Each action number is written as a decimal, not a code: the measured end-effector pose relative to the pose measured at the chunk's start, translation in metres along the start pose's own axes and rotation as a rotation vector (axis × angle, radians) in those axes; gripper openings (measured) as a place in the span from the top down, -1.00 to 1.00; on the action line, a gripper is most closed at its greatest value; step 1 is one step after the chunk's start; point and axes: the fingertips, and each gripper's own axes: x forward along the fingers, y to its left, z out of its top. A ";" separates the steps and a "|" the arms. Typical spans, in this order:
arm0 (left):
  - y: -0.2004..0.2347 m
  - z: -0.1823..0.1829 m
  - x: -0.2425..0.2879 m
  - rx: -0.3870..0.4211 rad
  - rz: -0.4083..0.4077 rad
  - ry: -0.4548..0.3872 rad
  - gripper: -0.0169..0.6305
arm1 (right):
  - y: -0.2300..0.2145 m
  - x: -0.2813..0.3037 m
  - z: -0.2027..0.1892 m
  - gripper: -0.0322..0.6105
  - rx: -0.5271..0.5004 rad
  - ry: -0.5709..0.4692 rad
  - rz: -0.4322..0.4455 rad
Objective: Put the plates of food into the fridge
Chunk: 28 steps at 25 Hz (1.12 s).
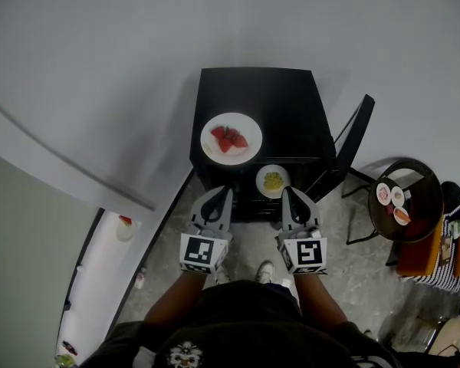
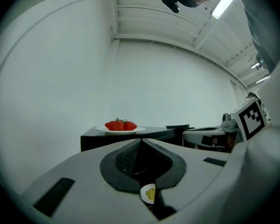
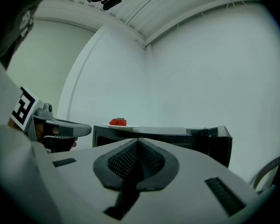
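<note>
Black fridge [image 1: 280, 102] top: white plate [image 1: 238, 121], red strawberries [image 1: 228, 139].

Black, white, red and grey

The fridge [image 1: 257, 106] is black. The big plate [image 1: 248, 123] is white; its strawberries [image 1: 228, 139] are red with green tops. The small plate [image 1: 261, 176] is white, its food [image 1: 273, 181] yellowish, perhaps green-tinged. My left gripper [image 1: 225, 193] and right gripper [image 1: 289, 193] are grey, with black ribbed pads and black-and-white square markers.

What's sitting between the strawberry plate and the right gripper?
In the head view, a small plate of yellow food lies between the strawberry plate and the right gripper.
</note>
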 end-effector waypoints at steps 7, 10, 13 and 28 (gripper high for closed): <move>0.010 0.015 0.002 -0.137 0.012 -0.009 0.88 | 0.012 0.005 0.012 0.83 -0.025 -0.030 0.033; 0.014 0.022 0.005 -0.317 -0.009 -0.023 0.88 | 0.014 0.007 0.020 0.83 -0.024 -0.067 0.038; 0.020 0.023 0.009 -0.591 -0.033 -0.044 0.86 | 0.016 0.007 0.021 0.83 -0.033 -0.060 0.049; 0.042 0.007 0.042 -1.386 -0.042 -0.066 0.42 | 0.026 0.007 0.027 0.83 -0.063 -0.093 0.084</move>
